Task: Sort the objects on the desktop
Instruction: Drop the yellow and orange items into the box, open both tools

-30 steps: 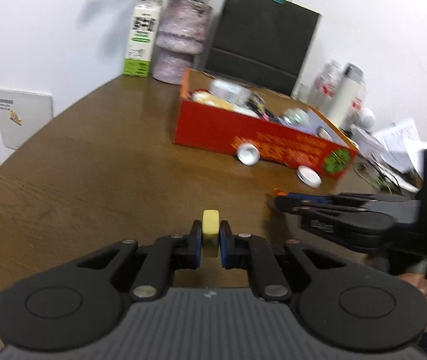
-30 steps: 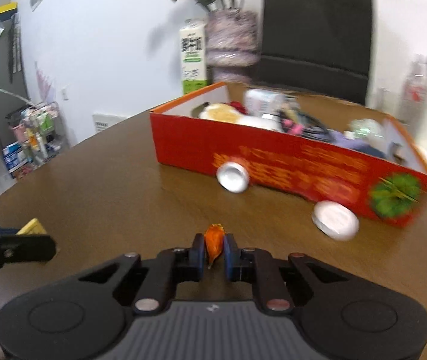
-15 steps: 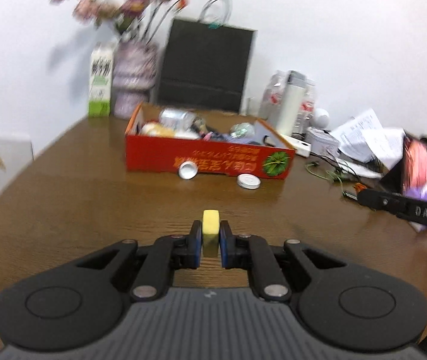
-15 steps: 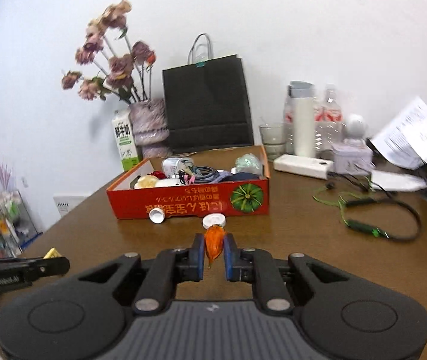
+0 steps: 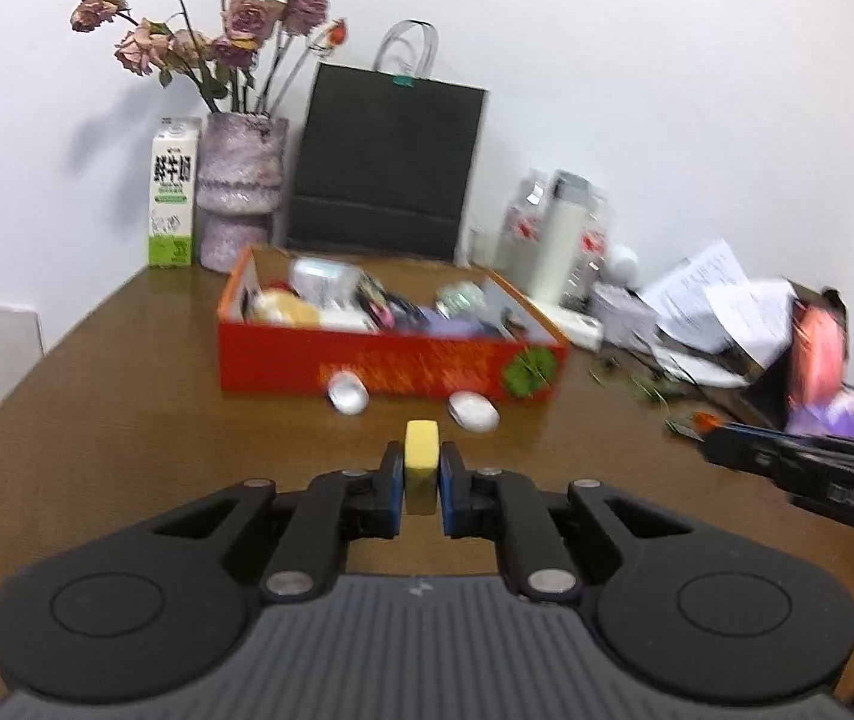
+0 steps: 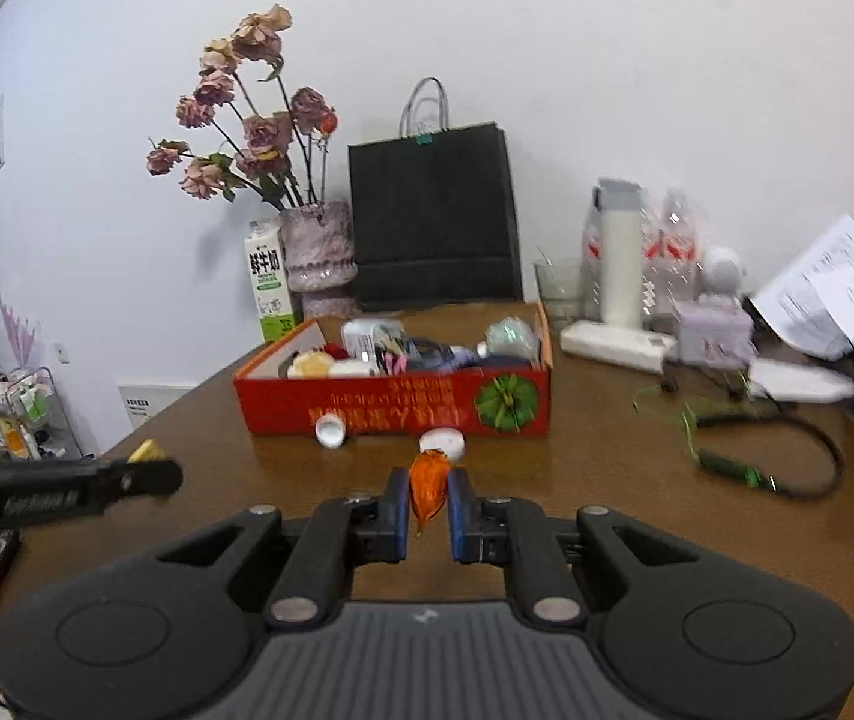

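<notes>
- Left wrist view: the left gripper (image 5: 422, 483) is clamped on a yellow block (image 5: 422, 462), which stands upright between the blue pads and pokes out past their tips.
- At 12 o'clock from the block sits the red box (image 5: 366, 369), open-topped and crowded with small items; its long front wall faces the camera.
- Two white caps lie on the table (image 5: 126, 432) just in front of that wall: one cap (image 5: 347, 394) at about 11 o'clock from the block, the other cap (image 5: 473, 411) at 1 o'clock, near the block's tip.
- Bare wood spreads from 7 to 10 o'clock, out to the table's curved left edge.
- At 3 o'clock the right gripper (image 5: 703, 435) reaches in from the frame edge, a speck of orange at its tip; papers (image 5: 709, 300) and clutter pile behind it at 2 o'clock.
- Against the wall at 11 to 12 o'clock stand a milk carton (image 5: 172, 216), a vase (image 5: 240, 204) of dried roses and a black paper bag (image 5: 384, 162).

- Right wrist view: the right gripper (image 6: 428, 501) is closed on an orange object (image 6: 428, 483), pinched between the blue pads.
- The red box (image 6: 390, 408) lies at 12 o'clock; a white cap (image 6: 330, 432) rests at its front wall at 11 o'clock, and another white cap (image 6: 443, 441) sits right behind the orange object's tip.
- At 9 o'clock the left gripper (image 6: 153, 465) enters, the yellow block (image 6: 147, 451) showing at its tip; the table edge runs just behind it.
- At 2 to 3 o'clock a dark cable (image 6: 787, 450) with a green part loops over the wood; open tabletop lies between it and the box.
</notes>
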`<state>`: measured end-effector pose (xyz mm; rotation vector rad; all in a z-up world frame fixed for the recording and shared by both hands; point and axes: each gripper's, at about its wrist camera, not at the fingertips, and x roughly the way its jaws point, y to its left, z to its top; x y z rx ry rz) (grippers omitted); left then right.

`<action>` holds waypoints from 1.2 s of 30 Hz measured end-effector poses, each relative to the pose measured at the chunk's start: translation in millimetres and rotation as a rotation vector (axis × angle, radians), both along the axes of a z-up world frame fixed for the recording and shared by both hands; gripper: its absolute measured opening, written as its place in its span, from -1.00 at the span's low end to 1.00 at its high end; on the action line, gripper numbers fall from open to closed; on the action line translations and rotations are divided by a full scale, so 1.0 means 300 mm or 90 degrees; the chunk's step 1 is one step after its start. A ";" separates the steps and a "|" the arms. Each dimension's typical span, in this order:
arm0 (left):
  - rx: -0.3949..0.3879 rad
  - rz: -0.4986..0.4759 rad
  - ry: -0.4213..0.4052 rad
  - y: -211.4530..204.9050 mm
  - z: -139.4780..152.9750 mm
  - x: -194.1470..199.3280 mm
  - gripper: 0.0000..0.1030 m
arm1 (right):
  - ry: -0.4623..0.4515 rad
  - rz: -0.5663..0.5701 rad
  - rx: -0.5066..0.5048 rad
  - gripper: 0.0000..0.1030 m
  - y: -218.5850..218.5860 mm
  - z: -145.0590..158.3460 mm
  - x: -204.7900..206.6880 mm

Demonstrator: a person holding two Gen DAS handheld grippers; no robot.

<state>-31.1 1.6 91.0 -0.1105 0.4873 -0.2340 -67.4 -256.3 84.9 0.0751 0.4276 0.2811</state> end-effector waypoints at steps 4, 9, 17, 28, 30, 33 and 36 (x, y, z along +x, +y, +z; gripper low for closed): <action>-0.006 0.015 -0.007 0.045 0.075 0.246 -0.76 | -0.017 0.026 -0.005 -0.77 0.013 0.089 0.182; -0.019 0.016 0.041 0.047 0.139 0.650 -0.76 | 0.000 0.040 -0.019 -0.77 0.016 0.194 0.546; -0.015 0.077 0.193 0.024 -0.041 1.131 -0.74 | 0.174 -0.013 -0.061 -0.76 0.074 0.055 1.178; -0.013 0.114 0.096 0.009 -0.007 0.926 0.45 | 0.162 -0.080 -0.104 -0.16 0.090 -0.033 1.274; -0.037 0.109 0.097 0.017 0.001 0.861 0.47 | 0.146 -0.069 -0.100 -0.12 0.092 -0.016 1.213; -0.068 0.110 0.078 0.018 0.007 0.730 0.65 | 0.139 -0.029 -0.060 0.07 0.101 -0.001 1.081; -0.058 0.091 0.077 -0.001 0.001 0.616 0.81 | 0.131 0.002 -0.056 0.11 0.125 -0.007 0.932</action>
